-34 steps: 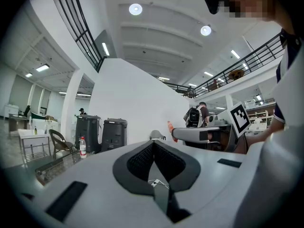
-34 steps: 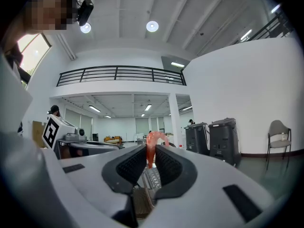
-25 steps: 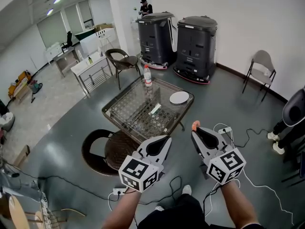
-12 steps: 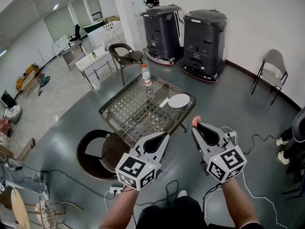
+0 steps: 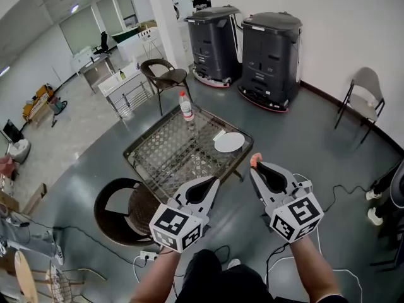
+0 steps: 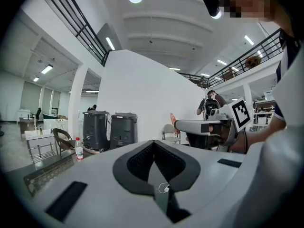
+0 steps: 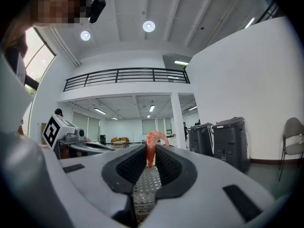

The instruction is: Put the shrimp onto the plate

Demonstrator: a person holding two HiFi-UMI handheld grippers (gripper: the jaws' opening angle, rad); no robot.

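An orange shrimp (image 7: 152, 148) is pinched between the jaws of my right gripper (image 7: 151, 156), its curled end sticking out past the tips; the head view shows the shrimp (image 5: 255, 160) at the tip of that gripper (image 5: 257, 167). My left gripper (image 5: 213, 182) is shut with nothing in it, and in its own view the left gripper (image 6: 153, 146) shows its pads pressed together. A white plate (image 5: 229, 142) lies on the right part of a glass-topped table (image 5: 164, 163), ahead of both grippers and below them.
A water bottle (image 5: 186, 108) stands at the table's far side, with a small white item (image 5: 218, 134) beside the plate. Wicker chairs (image 5: 123, 207) (image 5: 163, 77) stand at the near-left and far ends. Two dark machines (image 5: 273, 59) line the wall. Cables (image 5: 341, 191) trail on the floor.
The head view has shifted: the table and plate now sit slightly lower and further left in view. Both grippers keep the same pose, the right one still holding the shrimp.
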